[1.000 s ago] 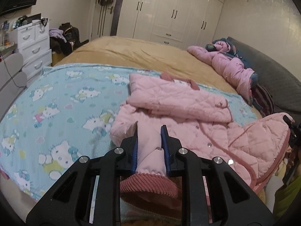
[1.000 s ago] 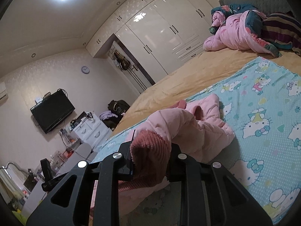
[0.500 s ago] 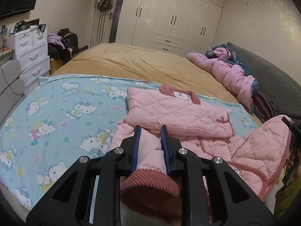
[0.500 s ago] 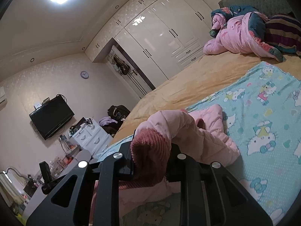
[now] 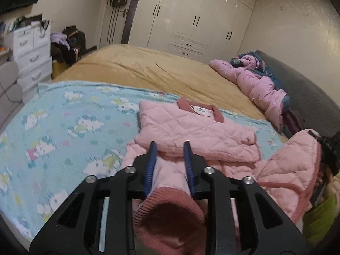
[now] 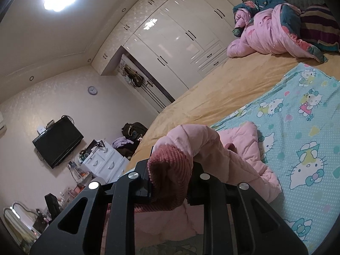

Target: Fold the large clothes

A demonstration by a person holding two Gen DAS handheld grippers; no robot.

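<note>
A wide bed covered in a mustard-yellow spread fills most of both views, and a pale blue cartoon-cat printed blanket is laid across its near half. A glossy white fitted wardrobe is seen at twelve o'clock in the left wrist view, and a white chest of drawers at ten o'clock. A crumpled pink and dark blue padded coat is heaped at two o'clock beside a dark grey headboard. The pink quilted jacket with rust-red ribbed trim is spread on the blue blanket at the centre, its collar pointing towards twelve o'clock and one part folded across the body. One rust-red ribbed cuff of the jacket is seen between the blue-padded fingers of the left gripper, whose jaws are opening, the sleeve lying between them. In the right wrist view a second ribbed cuff is clamped by the right gripper, its jaws narrow, and the sleeve is draped over towards three o'clock.
</note>
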